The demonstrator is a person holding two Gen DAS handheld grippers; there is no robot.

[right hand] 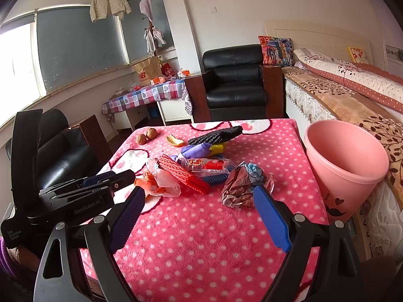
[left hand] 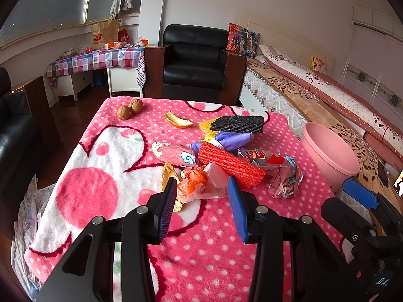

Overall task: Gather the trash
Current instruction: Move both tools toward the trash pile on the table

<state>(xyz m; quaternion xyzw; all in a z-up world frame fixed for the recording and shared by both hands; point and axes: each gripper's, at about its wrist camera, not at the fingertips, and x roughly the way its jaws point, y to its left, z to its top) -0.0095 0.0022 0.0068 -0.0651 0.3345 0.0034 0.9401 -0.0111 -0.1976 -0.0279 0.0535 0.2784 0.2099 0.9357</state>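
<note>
Left wrist view, crumpled orange wrapper (left hand: 192,180), translucent, creased

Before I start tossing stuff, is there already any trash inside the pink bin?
No, the pink bin shows only bare inner wall in the right wrist view.

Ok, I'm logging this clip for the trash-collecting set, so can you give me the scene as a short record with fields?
surface: table under a pink polka-dot blanket
bin: pink bucket, empty, at the table's right edge
trash pile: orange plastic bag, red foam net, crumpled wrapper, black foam net
set apart: orange peel, two walnuts
left gripper: open, just short of the orange plastic bag
right gripper: open, near the crumpled wrapper
</note>
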